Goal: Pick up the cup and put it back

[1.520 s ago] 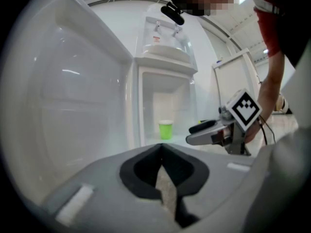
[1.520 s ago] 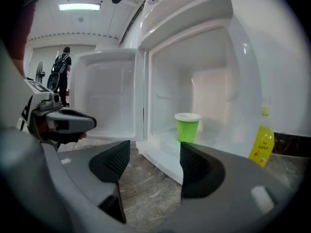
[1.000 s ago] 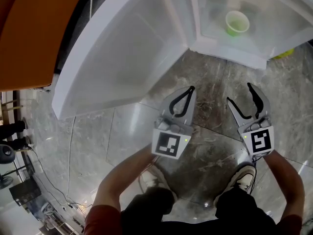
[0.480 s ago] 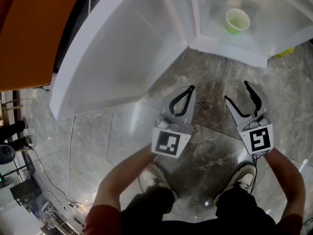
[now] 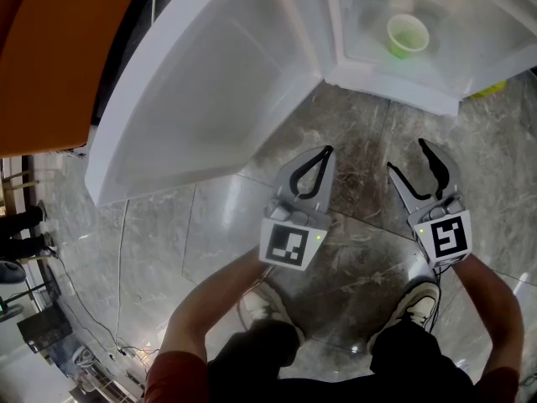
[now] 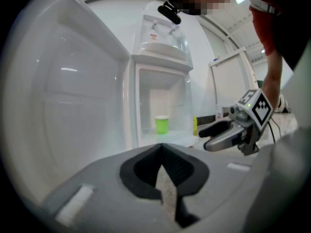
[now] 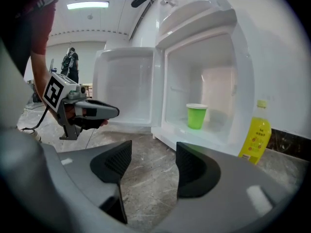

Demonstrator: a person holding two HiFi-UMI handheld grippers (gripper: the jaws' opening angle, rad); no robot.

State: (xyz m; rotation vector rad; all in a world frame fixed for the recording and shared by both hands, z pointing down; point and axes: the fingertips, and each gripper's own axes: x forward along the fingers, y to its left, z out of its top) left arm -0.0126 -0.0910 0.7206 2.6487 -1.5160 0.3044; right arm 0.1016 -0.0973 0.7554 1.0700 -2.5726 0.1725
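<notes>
A green cup (image 5: 408,37) stands upright inside the open white fridge (image 5: 436,91), on its floor. It also shows in the left gripper view as the cup (image 6: 162,124) and in the right gripper view as the cup (image 7: 196,116). Both grippers hover over the marble floor, short of the fridge and apart from the cup. My left gripper (image 5: 325,154) is shut, its fingertips together and empty. My right gripper (image 5: 406,158) is open with nothing between its jaws, which have just closed a little. Each gripper's own view shows the other one: the right gripper (image 6: 210,136) and the left gripper (image 7: 111,113).
The fridge door (image 5: 210,91) is swung wide open to the left. A yellow bottle (image 7: 257,130) stands on the floor right of the fridge. An orange panel (image 5: 50,57) is at the far left. A person (image 7: 70,62) stands far off.
The right gripper's jaws stand slightly narrower than before. Both hands stay where they were, and the cup has not moved.
</notes>
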